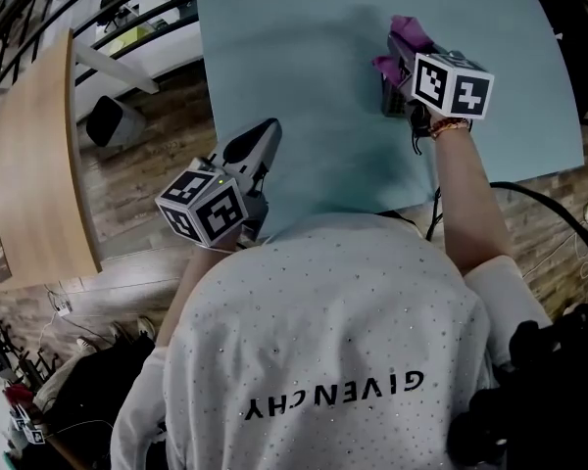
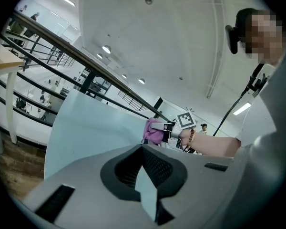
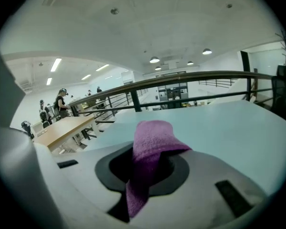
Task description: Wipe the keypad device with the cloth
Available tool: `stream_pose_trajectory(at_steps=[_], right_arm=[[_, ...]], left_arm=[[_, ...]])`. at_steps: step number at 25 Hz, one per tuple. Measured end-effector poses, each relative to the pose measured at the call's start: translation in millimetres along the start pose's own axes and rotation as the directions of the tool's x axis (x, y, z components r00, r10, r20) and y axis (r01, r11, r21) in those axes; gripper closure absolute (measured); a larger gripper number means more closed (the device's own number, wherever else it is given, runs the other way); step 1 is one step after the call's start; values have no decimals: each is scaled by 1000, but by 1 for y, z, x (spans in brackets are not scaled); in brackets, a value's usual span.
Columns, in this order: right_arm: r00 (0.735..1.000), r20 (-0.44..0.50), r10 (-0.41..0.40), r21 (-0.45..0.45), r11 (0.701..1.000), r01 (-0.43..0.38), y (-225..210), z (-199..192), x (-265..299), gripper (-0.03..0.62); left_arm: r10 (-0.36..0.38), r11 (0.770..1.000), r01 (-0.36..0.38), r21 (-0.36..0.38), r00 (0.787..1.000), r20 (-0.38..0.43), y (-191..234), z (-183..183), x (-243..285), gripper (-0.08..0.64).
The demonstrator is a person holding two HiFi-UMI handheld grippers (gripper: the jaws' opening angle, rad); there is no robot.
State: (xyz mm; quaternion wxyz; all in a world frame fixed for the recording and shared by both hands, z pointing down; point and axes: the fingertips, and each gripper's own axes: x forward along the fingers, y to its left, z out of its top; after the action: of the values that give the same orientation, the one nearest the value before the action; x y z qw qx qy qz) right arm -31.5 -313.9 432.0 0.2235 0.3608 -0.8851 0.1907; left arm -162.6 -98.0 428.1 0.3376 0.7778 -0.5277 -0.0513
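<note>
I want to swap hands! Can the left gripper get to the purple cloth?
Probably yes: only bare table lies between the left gripper and the purple cloth, though the right gripper clamps it.

One cloth (image 1: 410,35), two claws (image 1: 258,145) (image 1: 396,74)

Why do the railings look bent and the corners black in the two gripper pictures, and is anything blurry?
Left and right gripper views: wide-angle lenses bow the railing and blacken the corners. Right gripper view: the purple cloth, very close to the lens, looks soft. Head view: even light, with a faint shadow on the table.
</note>
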Motion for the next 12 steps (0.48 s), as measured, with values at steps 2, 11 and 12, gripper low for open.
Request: stream_pose_trajectory(at_steps=[2,11,12], right_arm=[[996,8,89,-72,993,-88,29,3,0,538],[978,-206,42,-449,884,-132,50,-75,10,538],[976,-214,49,-447,883,-143,51,-83,6,538]], left_arm=[[3,1000,-3,-4,1000,12,4,3,-3,560],[-55,998,56,-23,998,28,1,7,3,560],[-58,998,59,-25,998,29,0,5,3,560]])
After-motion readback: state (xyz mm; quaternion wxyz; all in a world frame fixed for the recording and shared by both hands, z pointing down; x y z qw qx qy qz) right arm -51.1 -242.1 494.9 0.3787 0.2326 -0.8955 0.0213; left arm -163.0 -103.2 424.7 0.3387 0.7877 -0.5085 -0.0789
